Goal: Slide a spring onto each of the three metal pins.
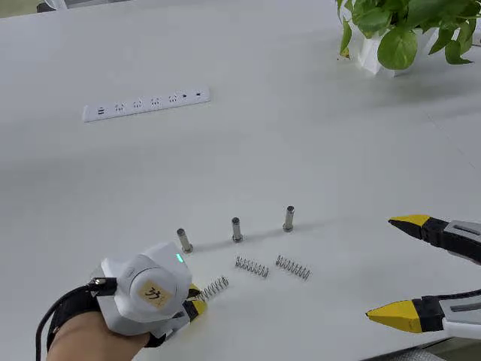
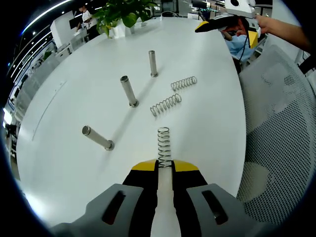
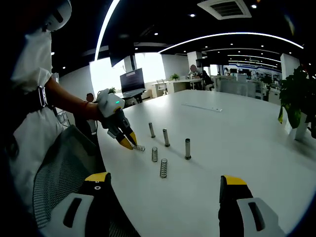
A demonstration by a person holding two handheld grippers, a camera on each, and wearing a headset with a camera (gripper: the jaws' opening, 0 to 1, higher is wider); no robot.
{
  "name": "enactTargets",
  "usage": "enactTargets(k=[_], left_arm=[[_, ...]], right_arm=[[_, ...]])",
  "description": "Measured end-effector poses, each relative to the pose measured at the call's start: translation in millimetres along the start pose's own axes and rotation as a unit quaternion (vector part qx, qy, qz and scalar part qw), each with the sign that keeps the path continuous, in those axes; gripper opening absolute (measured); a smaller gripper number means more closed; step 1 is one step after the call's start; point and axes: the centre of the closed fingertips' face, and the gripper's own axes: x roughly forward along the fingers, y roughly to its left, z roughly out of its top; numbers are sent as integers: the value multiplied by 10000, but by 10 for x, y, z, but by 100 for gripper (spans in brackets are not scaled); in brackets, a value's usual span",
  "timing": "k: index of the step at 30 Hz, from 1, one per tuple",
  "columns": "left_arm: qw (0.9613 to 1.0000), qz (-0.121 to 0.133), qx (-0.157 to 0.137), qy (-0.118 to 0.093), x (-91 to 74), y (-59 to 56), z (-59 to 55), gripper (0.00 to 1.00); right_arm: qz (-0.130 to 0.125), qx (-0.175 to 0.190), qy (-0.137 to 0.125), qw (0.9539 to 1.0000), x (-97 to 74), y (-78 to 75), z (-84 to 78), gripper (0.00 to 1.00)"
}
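The left gripper (image 2: 164, 167) has its yellow-tipped fingers (image 2: 145, 168) pressed together on the near end of one small silver coiled wire spring (image 2: 163, 143). The rest of the coil sticks out ahead, low over the smooth white table (image 1: 301, 150). Can't tell whether it's lifted or resting there.

The right gripper (image 1: 402, 269) sits well off to the side, fingers spread wide, holding nothing.

Progress-wise I'd say this is barely started. All three short shiny metal pins (image 1: 237, 229) stand upright in a row, every one bare. Two more springs (image 1: 252, 266) lie flat near the pins, apart from each other. So one spring pinched, zero threaded, three to go.

The pins look like hard, polished, smooth-sided cylinders with a small flange at the foot. The springs are thin open-coil wire, probably squishy and liable to roll or ping out of a pinch.
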Motion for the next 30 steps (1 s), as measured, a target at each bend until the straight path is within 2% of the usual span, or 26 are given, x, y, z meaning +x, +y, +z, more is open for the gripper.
enactTargets(k=[13, 30], left_arm=[[9999, -15, -62, -121, -75, -27, 3, 7], [9986, 18, -257, -457, -222, -60, 36, 7]], right_arm=[[35, -37, 8, 10000, 28, 35, 53, 90], [97, -188, 60, 9998, 63, 70, 213, 89]])
